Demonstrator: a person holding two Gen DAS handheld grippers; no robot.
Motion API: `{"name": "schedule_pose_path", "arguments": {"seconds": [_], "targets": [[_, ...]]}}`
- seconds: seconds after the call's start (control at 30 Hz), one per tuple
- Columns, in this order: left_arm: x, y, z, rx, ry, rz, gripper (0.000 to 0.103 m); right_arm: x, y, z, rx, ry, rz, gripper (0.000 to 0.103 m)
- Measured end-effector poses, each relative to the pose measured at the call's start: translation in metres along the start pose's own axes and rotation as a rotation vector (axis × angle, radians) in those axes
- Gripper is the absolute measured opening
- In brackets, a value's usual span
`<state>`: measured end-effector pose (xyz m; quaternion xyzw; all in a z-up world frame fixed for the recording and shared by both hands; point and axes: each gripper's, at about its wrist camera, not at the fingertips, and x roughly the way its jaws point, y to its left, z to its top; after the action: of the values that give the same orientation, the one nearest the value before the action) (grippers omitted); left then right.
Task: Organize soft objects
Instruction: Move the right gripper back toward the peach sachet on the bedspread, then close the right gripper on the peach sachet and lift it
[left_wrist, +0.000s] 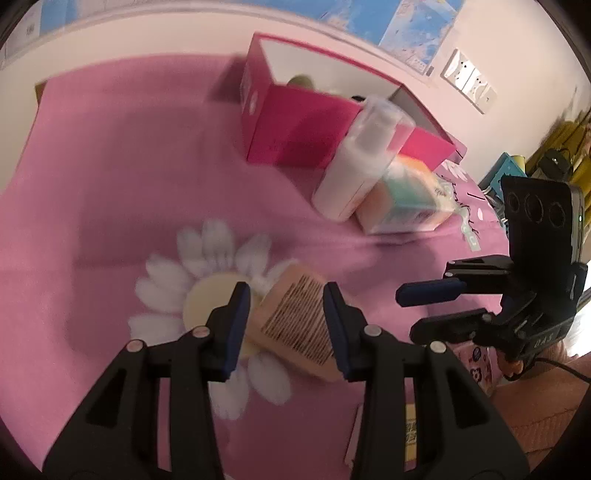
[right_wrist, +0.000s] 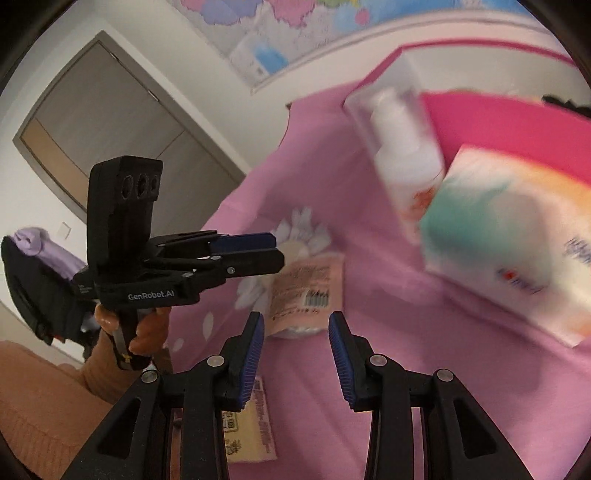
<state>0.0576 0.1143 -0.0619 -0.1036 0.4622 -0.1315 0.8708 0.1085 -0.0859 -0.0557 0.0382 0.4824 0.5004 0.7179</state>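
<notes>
Left wrist view: the left hand-held gripper (left_wrist: 288, 317) stood wide, astride a peach packet (left_wrist: 295, 325) on the pink bench (left_wrist: 110, 166); lower, then close squarely. Right wrist view: the right hand-held gripper (right_wrist: 295, 354) gaped empty near that packet (right_wrist: 308, 291), box (right_wrist: 517, 125) far right.

My left wrist cam sits low, looking fwd over the pink cloth (left_wrist: 129, 166) toward the wall. Right wrist cam's close too, aimed leftward; both share the peach packet (left_wrist: 295, 314) (right_wrist: 310, 291) and box (left_wrist: 295, 125).
</notes>
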Motion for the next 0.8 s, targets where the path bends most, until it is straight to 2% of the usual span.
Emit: {"name": "schedule_pose_path", "arguments": {"seconds": [0.07, 0.17, 0.3, 0.4, 0.6, 0.67, 0.8], "targets": [[0.003, 0.004, -0.003, -0.014, 0.008, -0.004, 0.042, 0.007, 0.002, -0.002, 0.004, 0.016, 0.012, 0.037], [0.011, 0.010, -0.007, -0.034, 0.036, -0.056, 0.042, 0.015, 0.002, -0.001, 0.020, 0.033, 0.025, 0.037], [0.016, 0.005, -0.010, -0.014, 0.052, -0.065, 0.043, 0.022, -0.001, -0.005, 0.049, 0.048, 0.027, 0.038], [0.017, -0.002, -0.013, -0.007, 0.073, -0.140, 0.043, 0.017, -0.007, -0.006, 0.071, 0.037, 0.012, 0.038], [0.026, -0.031, -0.020, 0.065, 0.105, -0.211, 0.043, 0.003, -0.018, -0.012, 0.125, 0.002, -0.041, 0.038], [0.028, -0.034, -0.020, 0.073, 0.106, -0.208, 0.043, -0.002, -0.022, -0.013, 0.132, -0.008, -0.072, 0.038], [0.024, -0.029, -0.015, 0.043, 0.075, -0.138, 0.043, -0.006, -0.029, -0.013, 0.150, -0.024, -0.098, 0.038]]}}
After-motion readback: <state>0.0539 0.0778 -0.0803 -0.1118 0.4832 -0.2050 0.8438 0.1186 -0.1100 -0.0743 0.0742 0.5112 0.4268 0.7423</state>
